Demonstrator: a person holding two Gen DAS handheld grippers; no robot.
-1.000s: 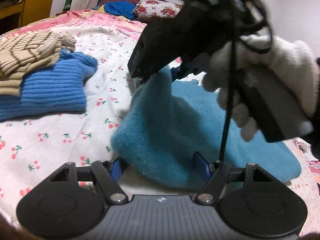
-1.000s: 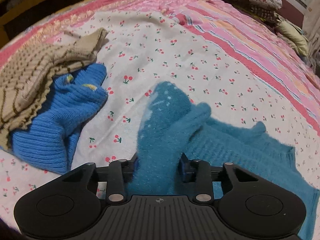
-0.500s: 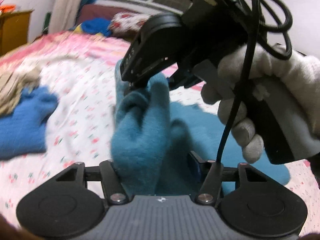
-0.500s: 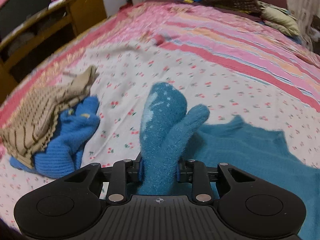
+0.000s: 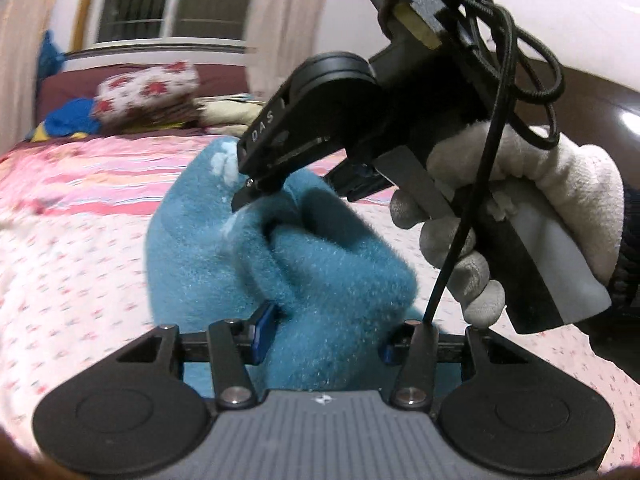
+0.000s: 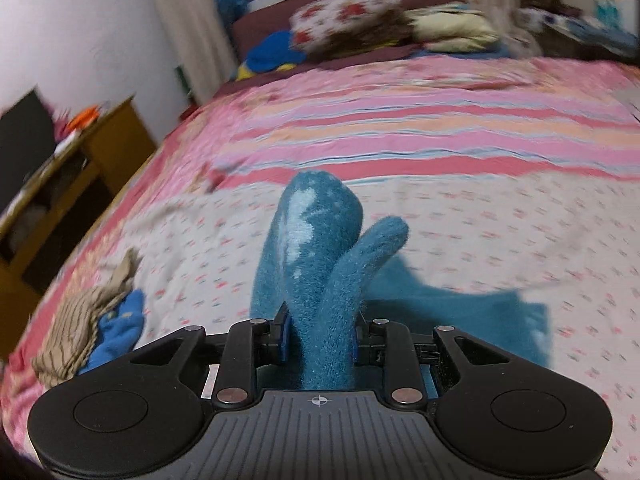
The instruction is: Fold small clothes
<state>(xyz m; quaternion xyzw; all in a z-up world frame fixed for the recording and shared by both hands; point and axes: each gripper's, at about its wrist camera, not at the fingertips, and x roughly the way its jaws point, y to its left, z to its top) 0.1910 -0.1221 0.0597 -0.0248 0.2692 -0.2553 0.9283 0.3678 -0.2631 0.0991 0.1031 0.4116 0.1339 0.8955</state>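
A fluffy teal garment is lifted off the bed, bunched between both grippers. My left gripper has its blue pads around a thick fold of it. My right gripper is shut on another fold of the teal garment, which stands up between its fingers; the rest trails down to the right onto the bed. In the left wrist view the right gripper, held by a white-gloved hand, pinches the garment's upper edge.
The bed carries a white cherry-print sheet and a pink striped blanket. A beige striped knit lies on a blue sweater at the left. Pillows lie at the head. A wooden desk stands left of the bed.
Both grippers have risen, lifting the teal garment off the sheet and tilting the views towards the head of the bed. The folded pile has slid out of the left wrist view.
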